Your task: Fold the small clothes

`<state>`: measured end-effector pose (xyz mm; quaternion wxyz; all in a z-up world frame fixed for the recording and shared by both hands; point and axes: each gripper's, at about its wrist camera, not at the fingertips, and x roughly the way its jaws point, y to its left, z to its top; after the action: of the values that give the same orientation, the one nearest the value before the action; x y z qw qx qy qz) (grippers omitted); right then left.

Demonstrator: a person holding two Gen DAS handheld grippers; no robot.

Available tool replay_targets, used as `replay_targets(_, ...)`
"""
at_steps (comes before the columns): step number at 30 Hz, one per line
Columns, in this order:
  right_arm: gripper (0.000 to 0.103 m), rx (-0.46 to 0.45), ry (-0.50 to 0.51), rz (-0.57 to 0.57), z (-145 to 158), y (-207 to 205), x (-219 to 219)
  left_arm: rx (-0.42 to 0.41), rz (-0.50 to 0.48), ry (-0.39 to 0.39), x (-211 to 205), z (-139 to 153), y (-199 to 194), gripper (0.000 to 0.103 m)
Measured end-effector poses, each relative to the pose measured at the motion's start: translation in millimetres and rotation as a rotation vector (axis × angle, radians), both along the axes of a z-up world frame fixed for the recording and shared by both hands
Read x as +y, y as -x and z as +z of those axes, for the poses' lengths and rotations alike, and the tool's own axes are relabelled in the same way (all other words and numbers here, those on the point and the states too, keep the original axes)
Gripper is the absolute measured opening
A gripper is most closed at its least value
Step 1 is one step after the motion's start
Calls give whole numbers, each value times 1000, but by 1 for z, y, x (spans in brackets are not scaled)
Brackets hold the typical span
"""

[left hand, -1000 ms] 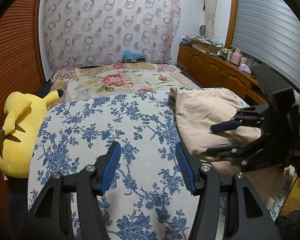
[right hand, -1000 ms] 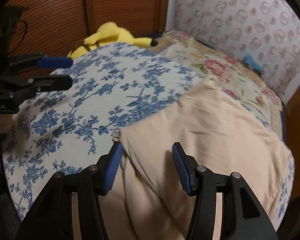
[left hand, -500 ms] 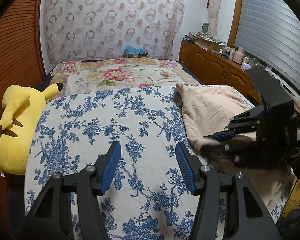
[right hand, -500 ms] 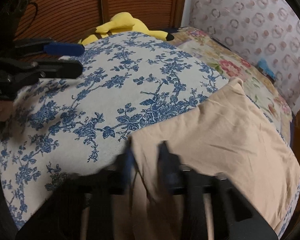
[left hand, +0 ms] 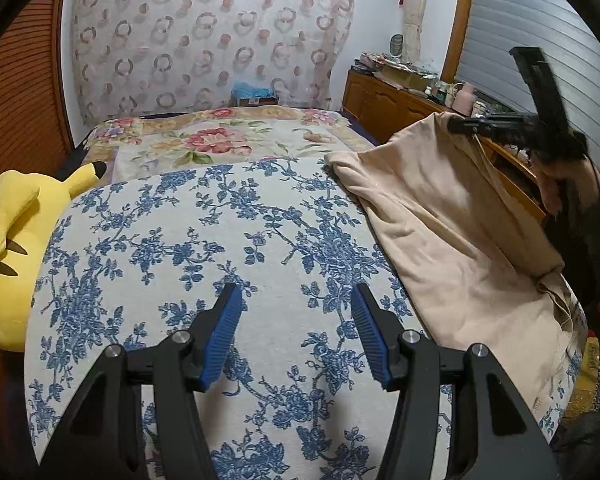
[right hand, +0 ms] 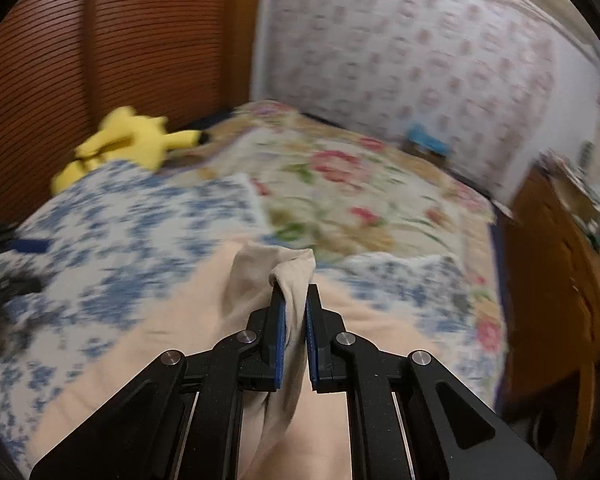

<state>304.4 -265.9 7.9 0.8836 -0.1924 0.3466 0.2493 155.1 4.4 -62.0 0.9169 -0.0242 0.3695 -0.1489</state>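
beige garment (right hand: 268, 280) pinched in right tongs (right hand: 295, 308); surroundings seemingly motion-blurred.

Left gripper (left hand: 296, 336): jaws parted, nothing between the pads, pointing forward and down, low at 6 o'clock in its own view. Right gripper (right hand: 295, 320): jaws have just been closing and now pinch cloth (right hand: 288, 276) between the pads; seen raised at 2 o'clock from the left wrist.
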Motion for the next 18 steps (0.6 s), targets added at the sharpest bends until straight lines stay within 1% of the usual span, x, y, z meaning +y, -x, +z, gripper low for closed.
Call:
replay_targets(2, 6, -2, 15, -53, -1, -13, -20, 2, -3, 1, -1, 0, 1, 56)
replay_targets(3, 6, -1, 26, -95, -4, -23, -35, 2, -4, 0, -3, 0, 1, 56)
replay_targets(6, 6, 5, 74, -226, -17, -42, -59, 5, -10, 2, -6, -1, 2, 56)
replay_targets(7, 8, 5, 97, -256, -21, -45, -63, 6, -13, 2, -7, -1, 3, 56)
replay_targets(8, 16, 4, 124, -287, -26, -47, -67, 7, -18, 1, -9, -1, 4, 56)
replay_targets(9, 23, 7, 119, -299, -27, -46, -71, 7, -23, -1, -12, -1, 5, 56)
replay_targets(10, 36, 14, 96, -305, -26, -43, -76, 7, -27, -3, -14, 0, 6, 56)
replay_targets(11, 38, 17, 75, -305, -23, -39, -80, 7, -33, -4, -17, 0, 7, 56)
replay_targets(13, 39, 6, 61, -302, -16, -27, -83, 4, -44, -5, -22, 2, 9, 56)
replay_targets(16, 45, 0, 32, -272, -8, -1, -86, -6, -67, -5, -33, 5, 14, 56)
replay_targets(18, 45, 7, 24, -246, -6, 20, -85, -14, -86, -4, -41, 7, 19, 56)
